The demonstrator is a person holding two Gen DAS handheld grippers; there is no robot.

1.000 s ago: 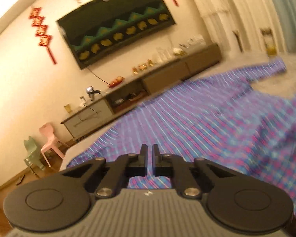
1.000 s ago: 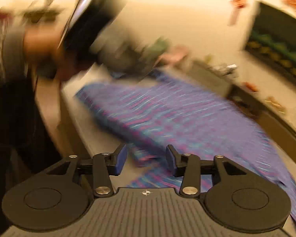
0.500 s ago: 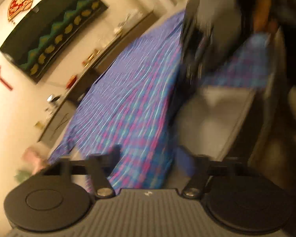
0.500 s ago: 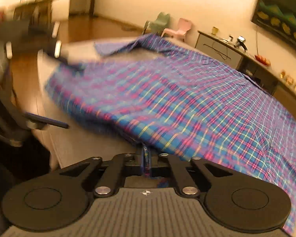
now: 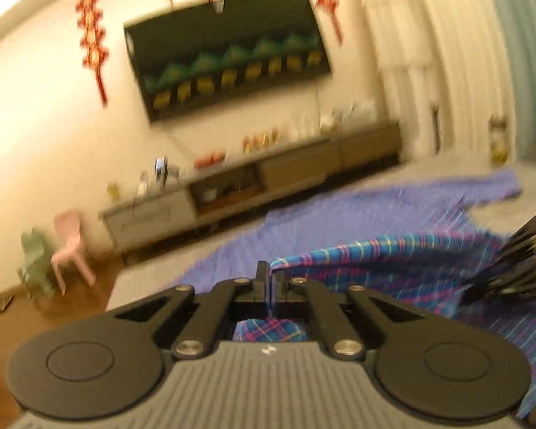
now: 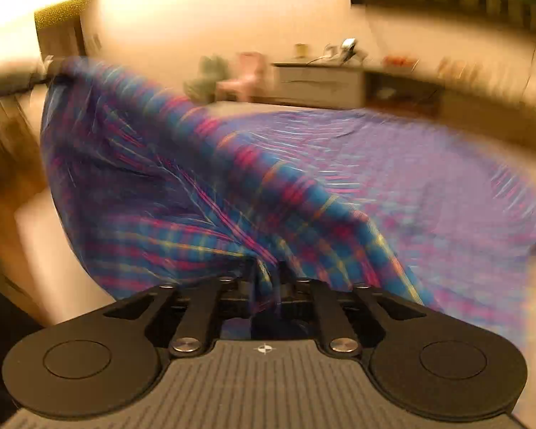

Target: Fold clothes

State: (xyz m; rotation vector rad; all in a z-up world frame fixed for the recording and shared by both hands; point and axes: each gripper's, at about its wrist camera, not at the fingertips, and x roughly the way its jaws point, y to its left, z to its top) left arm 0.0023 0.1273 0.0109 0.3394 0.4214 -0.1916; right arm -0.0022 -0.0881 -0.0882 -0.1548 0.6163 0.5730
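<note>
A blue plaid shirt with pink and yellow stripes (image 5: 403,254) lies spread over a grey surface (image 5: 143,282). My left gripper (image 5: 269,279) is shut on the shirt's near edge and holds it lifted. My right gripper (image 6: 264,279) is shut on the same shirt (image 6: 203,193), whose near edge rises in a raised fold between the two grippers. The right gripper also shows blurred at the right edge of the left wrist view (image 5: 518,268). The far part of the shirt (image 6: 393,164) lies flat. Both views are motion-blurred.
A low cabinet (image 5: 253,186) with small items stands along the far wall under a dark wall panel (image 5: 228,53). A pink chair (image 5: 71,243) and a green chair (image 5: 35,261) stand on the wooden floor at left. Curtains (image 5: 428,53) hang at right.
The left gripper, open half a second ago, has shut on the shirt's edge. Both grippers have lifted the near edge off the surface and swung; the right stayed shut on the cloth.
</note>
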